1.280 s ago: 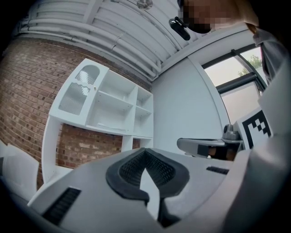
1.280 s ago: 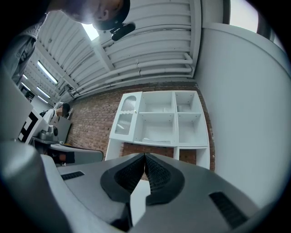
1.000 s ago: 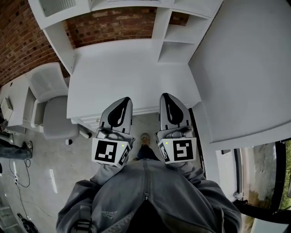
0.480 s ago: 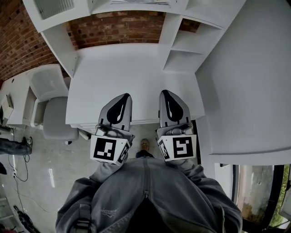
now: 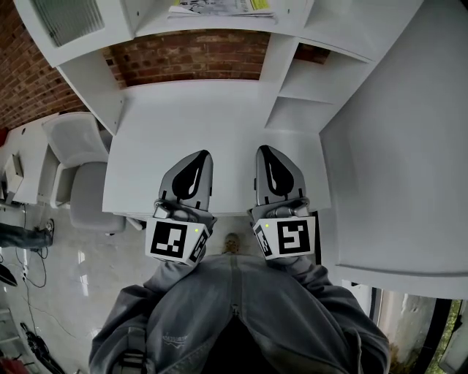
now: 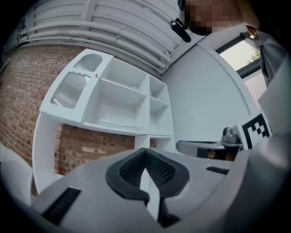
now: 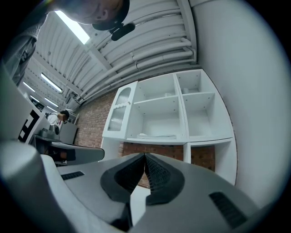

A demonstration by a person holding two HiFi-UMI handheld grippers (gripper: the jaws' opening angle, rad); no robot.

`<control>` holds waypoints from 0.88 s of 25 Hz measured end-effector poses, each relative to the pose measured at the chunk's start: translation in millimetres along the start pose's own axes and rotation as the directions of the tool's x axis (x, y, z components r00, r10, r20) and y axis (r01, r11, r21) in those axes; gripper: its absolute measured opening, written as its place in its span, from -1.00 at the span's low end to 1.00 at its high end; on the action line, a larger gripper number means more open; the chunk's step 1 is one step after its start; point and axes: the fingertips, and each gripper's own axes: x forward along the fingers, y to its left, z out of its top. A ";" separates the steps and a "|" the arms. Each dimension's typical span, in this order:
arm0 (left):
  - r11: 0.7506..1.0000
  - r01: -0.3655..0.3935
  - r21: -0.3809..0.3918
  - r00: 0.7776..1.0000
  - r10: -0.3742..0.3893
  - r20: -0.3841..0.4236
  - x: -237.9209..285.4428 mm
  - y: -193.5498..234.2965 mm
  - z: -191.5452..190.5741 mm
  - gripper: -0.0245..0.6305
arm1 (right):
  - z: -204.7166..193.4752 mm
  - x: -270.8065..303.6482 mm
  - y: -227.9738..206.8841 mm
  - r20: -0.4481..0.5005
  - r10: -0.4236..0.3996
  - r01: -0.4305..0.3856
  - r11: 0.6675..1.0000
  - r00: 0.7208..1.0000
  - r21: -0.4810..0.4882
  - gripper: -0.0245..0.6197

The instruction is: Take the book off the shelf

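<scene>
Book [image 5: 219, 7] lies flat on the lower shelf [image 5: 150, 16] of the white wall unit, above the bench [image 5: 212, 124], with brick wall [image 5: 190, 55] showing beneath it. The left tool [image 5: 199, 155] and the right tool [image 5: 265, 150] hang side by side over the bench's near edge, well apart from the book. Each has its jaws pressed together on nothing and points toward the shelf.

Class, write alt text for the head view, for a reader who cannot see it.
Seen from above, a person holds the left gripper and right gripper, both shut and empty, side by side over a white desk. A book lies untouched on the shelf above the desk. A grey chair stands at the left.
</scene>
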 end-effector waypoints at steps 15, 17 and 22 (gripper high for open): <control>0.998 -0.056 0.005 0.998 0.056 0.002 51.0 0.3 -6.6 -0.91 | -12.8 43.5 -33.5 0.022 0.094 -0.095 0.995 0.995 0.021 -0.84; 0.998 -0.064 0.009 0.998 0.064 0.000 51.9 2.7 -5.5 -0.91 | -13.1 46.1 -33.3 0.024 0.100 -0.101 0.995 0.995 0.027 -0.84; 0.998 -0.065 0.016 0.998 0.065 -0.002 55.2 11.2 -4.9 -0.91 | -14.8 53.6 -32.2 0.026 0.097 -0.098 0.995 0.995 0.036 -0.84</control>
